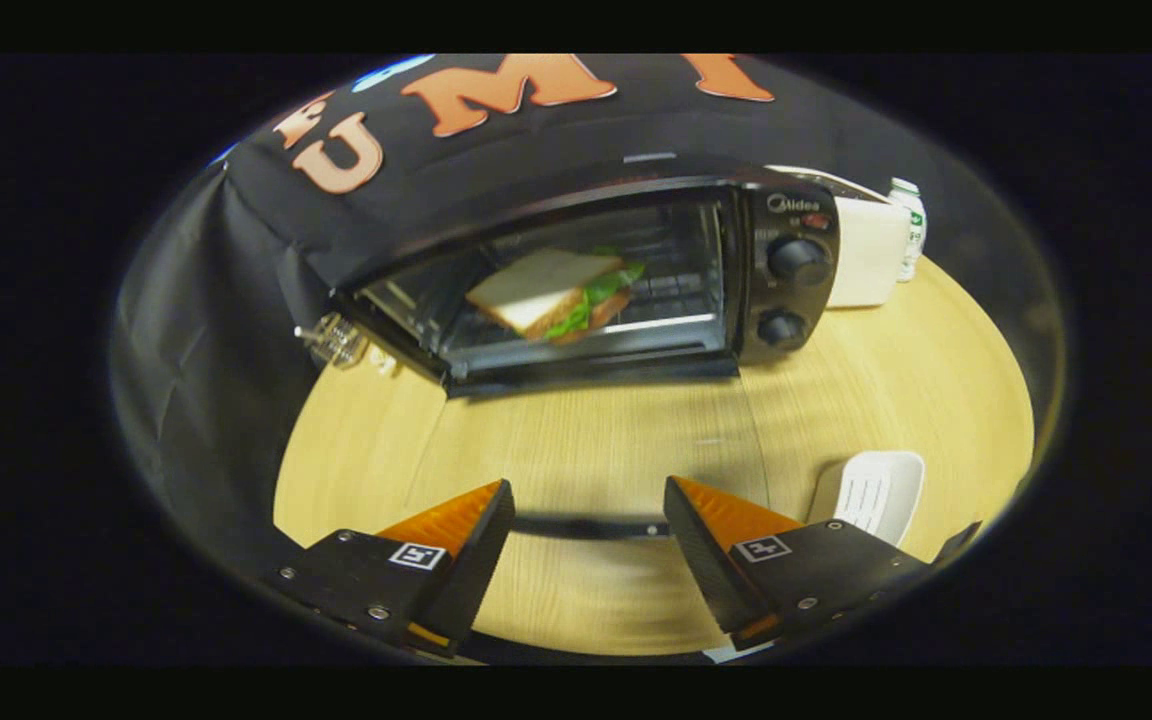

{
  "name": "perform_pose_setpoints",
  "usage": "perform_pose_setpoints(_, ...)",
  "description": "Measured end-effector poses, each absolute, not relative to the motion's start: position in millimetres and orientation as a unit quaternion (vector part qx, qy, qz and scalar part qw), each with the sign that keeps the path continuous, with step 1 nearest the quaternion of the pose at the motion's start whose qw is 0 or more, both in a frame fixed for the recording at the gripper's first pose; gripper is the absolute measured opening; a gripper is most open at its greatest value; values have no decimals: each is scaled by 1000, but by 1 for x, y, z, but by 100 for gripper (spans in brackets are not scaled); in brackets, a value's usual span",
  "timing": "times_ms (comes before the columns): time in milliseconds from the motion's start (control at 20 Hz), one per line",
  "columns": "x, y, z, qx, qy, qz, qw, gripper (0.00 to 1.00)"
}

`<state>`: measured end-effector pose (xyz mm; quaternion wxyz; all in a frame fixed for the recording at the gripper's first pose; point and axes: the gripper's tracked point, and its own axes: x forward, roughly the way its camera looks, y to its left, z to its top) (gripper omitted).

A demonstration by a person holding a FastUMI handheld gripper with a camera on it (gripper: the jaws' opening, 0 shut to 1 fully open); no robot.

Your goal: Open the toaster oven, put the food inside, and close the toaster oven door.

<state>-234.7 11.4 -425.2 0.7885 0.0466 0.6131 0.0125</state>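
Well in front of the black, glass-doored toaster oven [596,280], where the white-bread sandwich with green lettuce [556,292] sits on its rack, my gripper [588,520] hangs wide and empty over the pale wooden table [616,420]; the door looks shut, though I'd confirm before retreating.

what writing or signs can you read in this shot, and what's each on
"Midea": on the black toaster oven's control panel, above its two knobs.
White bottle with green label behind the oven: print too small to read.
Square black-and-white marker patterns on the open tool, empty over the wooden table: not text.
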Motion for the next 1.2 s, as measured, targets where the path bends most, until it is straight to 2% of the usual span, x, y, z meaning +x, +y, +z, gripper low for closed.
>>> perform_pose_setpoints(100,-255,17,-432,47,634,23,772,89)
perform_pose_setpoints(300,-282,18,-452,26,670,31,741,82)
perform_pose_setpoints(750,-277,21,-469,-33,684,32,728,82)
perform_pose_setpoints(1200,-212,44,-406,16,618,50,784,82)
